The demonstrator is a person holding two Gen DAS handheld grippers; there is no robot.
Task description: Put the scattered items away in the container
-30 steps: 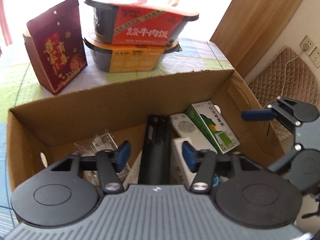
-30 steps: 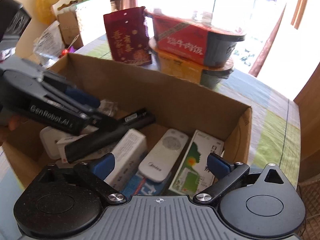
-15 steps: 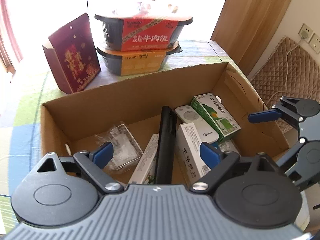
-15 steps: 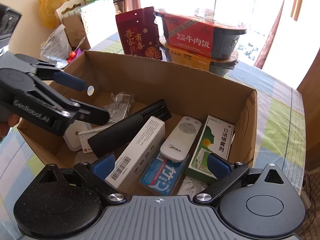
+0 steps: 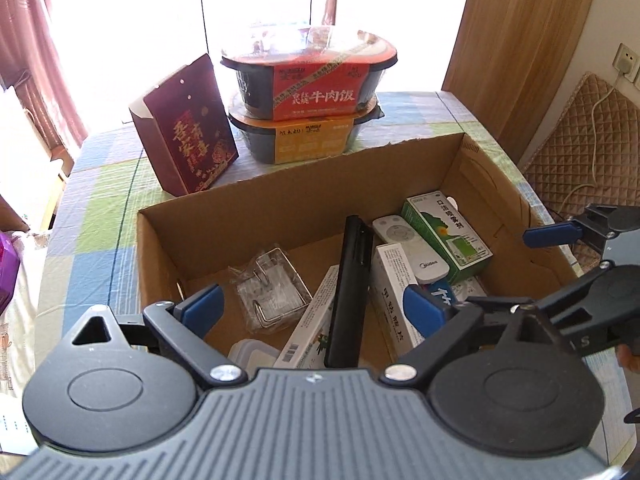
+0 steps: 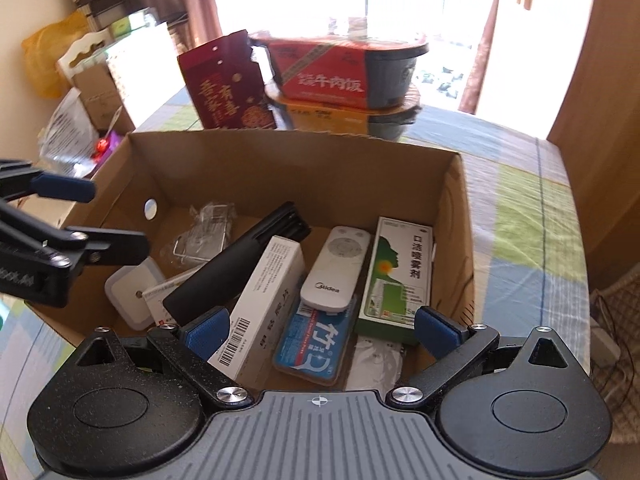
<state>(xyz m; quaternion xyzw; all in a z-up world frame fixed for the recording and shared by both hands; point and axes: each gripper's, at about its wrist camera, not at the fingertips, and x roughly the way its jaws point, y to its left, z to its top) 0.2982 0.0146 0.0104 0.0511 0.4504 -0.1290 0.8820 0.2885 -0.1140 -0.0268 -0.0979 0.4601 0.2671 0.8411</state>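
Sunlit table [image 5: 100,200] scene: both the left gripper [image 5: 312,304] and right gripper [image 6: 320,328] hung jaws apart and empty over the cardboard box [image 6: 460,208], where the remote [image 6: 336,268], black tube [image 5: 352,280] and cartons lay. Nothing scattered showed, I think, so the main risk was a finger snagging the box wall, or grabbing the maroon bag [image 5: 188,136] by mistake.

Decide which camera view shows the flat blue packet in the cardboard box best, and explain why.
The right wrist view. There the flat blue packet lies nearly whole in sight, its white lettering facing up, with only its far end under the white remote control. In the left wrist view only a sliver of the packet shows, behind the left gripper's blue fingertip.
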